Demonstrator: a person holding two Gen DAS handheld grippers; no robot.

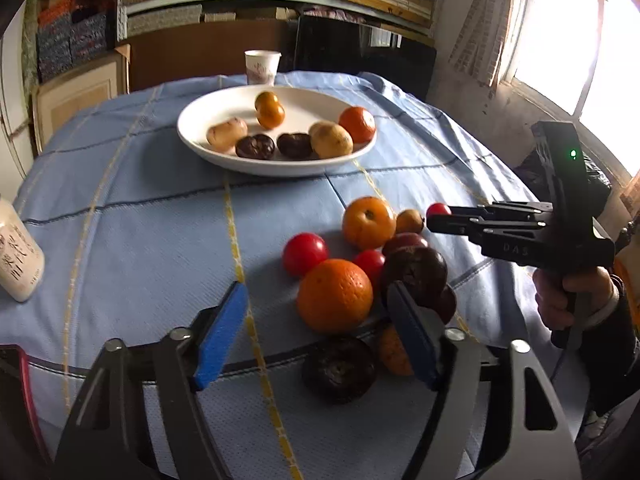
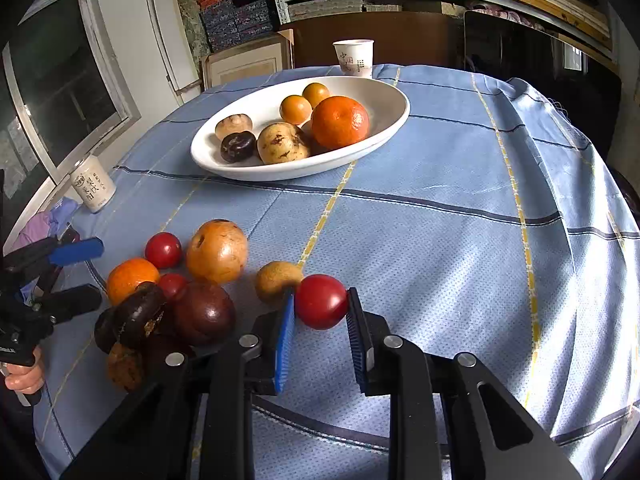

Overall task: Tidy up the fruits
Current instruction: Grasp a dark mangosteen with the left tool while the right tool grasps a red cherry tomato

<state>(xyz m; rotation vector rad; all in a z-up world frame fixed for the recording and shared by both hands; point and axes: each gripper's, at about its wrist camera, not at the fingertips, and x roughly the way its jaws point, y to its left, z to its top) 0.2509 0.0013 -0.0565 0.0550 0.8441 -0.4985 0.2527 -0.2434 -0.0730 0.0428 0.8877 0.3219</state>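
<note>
A pile of loose fruit lies on the blue checked cloth: a big orange [image 1: 334, 296], red tomatoes [image 1: 305, 254], an orange-yellow fruit [image 2: 217, 251] and dark purple ones [image 2: 204, 312]. My left gripper [image 1: 316, 300] is open around the big orange, with its blue pads [image 1: 222, 332] standing clear of the peel on both sides. Over at the pile's right side, my right gripper [image 2: 321, 296] is shut on a small red tomato [image 2: 322, 306]. The white oval plate [image 2: 280, 172] farther back holds several fruits, among them a mandarin [image 2: 340, 122].
A paper cup [image 2: 354, 58] stands behind the plate at the table's far edge. A white labelled can [image 2: 93, 188] sits at the left edge of the table. A person's hand [image 1: 560, 300] holds the right gripper. Shelves and a window surround the table.
</note>
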